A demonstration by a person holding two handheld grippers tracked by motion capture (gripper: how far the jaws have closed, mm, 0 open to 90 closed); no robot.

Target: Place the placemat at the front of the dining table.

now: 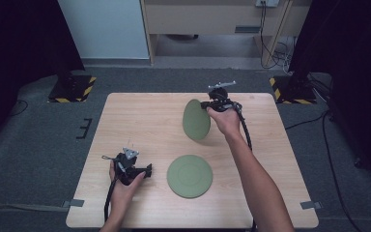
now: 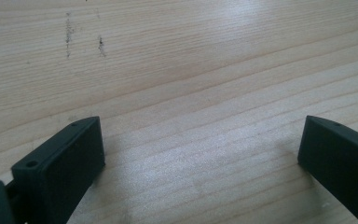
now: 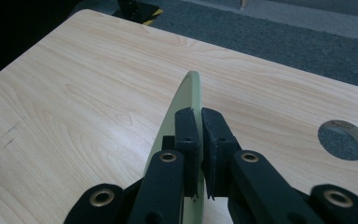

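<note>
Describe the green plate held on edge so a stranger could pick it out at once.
Start at the light wooden table and look to its far right part, where the right gripper is. The round, flat, olive-green plate is clamped by its rim there. Unlike the matching green plate lying flat near the front edge, it stands on edge.

One plate (image 1: 190, 175) flat on table (image 1: 140, 121), another plate (image 1: 196, 120) upright behind.

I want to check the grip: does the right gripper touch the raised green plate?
Touching. In the right gripper view, the right gripper is closed on the rim of the raised green plate.
</note>
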